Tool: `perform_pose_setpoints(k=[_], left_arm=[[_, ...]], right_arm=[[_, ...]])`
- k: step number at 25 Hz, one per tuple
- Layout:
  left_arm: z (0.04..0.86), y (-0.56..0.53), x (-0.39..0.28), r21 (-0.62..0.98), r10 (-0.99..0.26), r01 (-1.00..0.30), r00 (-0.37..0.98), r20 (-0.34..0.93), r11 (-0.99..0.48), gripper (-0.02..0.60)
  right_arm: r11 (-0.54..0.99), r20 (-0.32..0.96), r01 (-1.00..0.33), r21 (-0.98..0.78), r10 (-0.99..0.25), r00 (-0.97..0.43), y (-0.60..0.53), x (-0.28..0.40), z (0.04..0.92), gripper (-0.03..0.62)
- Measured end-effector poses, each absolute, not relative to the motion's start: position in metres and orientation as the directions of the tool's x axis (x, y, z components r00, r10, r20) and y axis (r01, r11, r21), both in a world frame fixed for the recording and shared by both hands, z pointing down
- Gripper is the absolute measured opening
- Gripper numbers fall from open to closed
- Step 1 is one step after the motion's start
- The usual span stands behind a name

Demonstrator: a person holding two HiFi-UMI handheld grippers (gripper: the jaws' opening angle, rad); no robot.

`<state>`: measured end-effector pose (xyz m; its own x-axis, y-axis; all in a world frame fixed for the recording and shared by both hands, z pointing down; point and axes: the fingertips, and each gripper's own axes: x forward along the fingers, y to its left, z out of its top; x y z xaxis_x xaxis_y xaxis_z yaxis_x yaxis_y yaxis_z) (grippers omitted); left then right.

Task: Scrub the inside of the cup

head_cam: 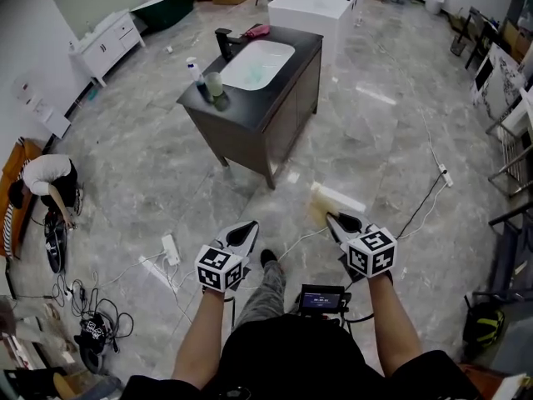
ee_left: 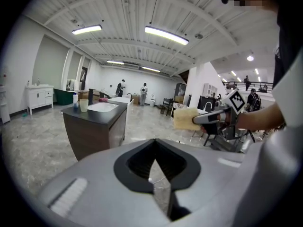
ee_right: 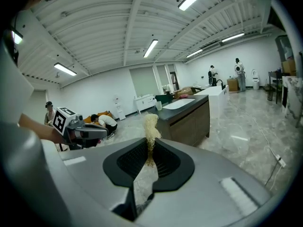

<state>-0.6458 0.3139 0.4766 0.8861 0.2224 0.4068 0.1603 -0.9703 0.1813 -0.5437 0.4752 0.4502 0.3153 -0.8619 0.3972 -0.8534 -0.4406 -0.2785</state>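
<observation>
One pale cup [head_cam: 214, 84] at your 11 o'clock, likely light, rigid, slippery: take its wall mid-height with your closed, empty left gripper [head_cam: 244, 232]; right gripper [head_cam: 336, 218] pinches the soft sponge [head_cam: 331, 200].

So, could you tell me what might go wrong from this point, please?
1. A power strip and loose cables lie across the floor ahead; tripping seems possible.
2. The cup stands near the counter's edge beside a bottle, and the left hand-held gripper is shut and empty; scrubbing it unsteadied might tip it.
3. The right hand-held gripper pinches the sponge by one edge; it may slip.
</observation>
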Motion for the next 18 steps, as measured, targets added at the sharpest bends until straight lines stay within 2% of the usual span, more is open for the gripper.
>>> perform_pose_setpoints(k=[11,18], left_arm=[[0.489,0.253,-0.510,0.234,0.317,0.243,0.876,0.365,-0.941,0.000],[0.483,0.204,-0.446,0.238,0.350,0.279,0.869,0.349,-0.930,0.000]], right_arm=[[-0.519,0.437,-0.824,-0.228,-0.811,0.390,0.419,-0.428,0.445,0.040],[-0.532,0.454,-0.823,-0.199,-0.794,0.404,0.367,-0.387,0.440,0.040]])
